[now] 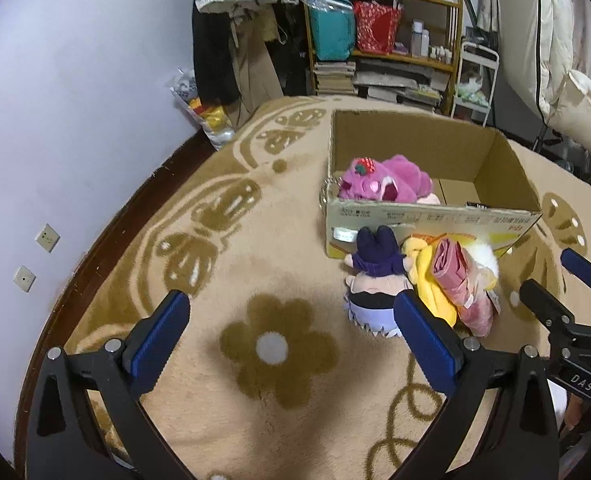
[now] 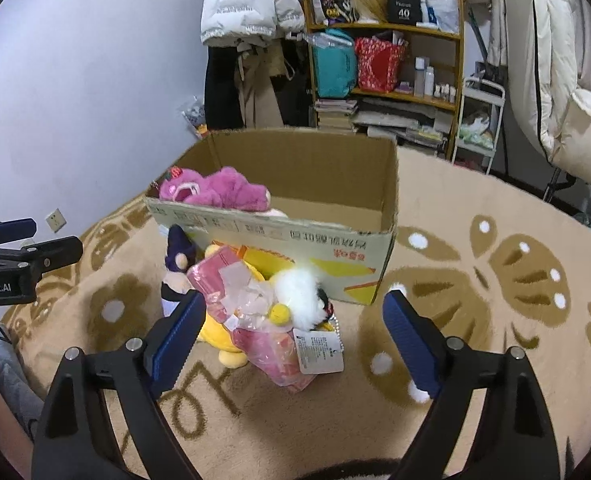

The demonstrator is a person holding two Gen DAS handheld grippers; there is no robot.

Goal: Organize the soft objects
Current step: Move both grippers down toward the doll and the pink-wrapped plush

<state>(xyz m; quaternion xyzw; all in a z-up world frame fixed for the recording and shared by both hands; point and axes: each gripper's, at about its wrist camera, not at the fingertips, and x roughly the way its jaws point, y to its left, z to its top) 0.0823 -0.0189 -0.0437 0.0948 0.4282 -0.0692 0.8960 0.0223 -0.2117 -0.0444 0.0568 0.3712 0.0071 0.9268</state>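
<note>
We're approx a quarter done: pink bear [image 2: 219,192] sits in the cardboard box [image 2: 389,200], far left corner, w/ purple doll [image 1: 375,276], yellow plush [image 2: 223,344] & pink packet [image 2: 279,344] left near its front, left gripper [image 1: 291,344] & right gripper [image 2: 291,332] both released, empty.

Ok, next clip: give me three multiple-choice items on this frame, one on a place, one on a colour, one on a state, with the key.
1. Where is the pink plush bear?
A. on the blanket
B. inside the cardboard box
C. on the shelf

2. What colour are the pads of the right gripper?
A. blue
B. red
C. green

3. How does the left gripper stand?
A. shut on a toy
B. shut on nothing
C. open, holding nothing

Key: 1 B, the bear lies over the box's near wall at its left end. 2 A, both pads show blue. 3 C, its fingers stand wide apart over the blanket with only the blanket between them.
</note>
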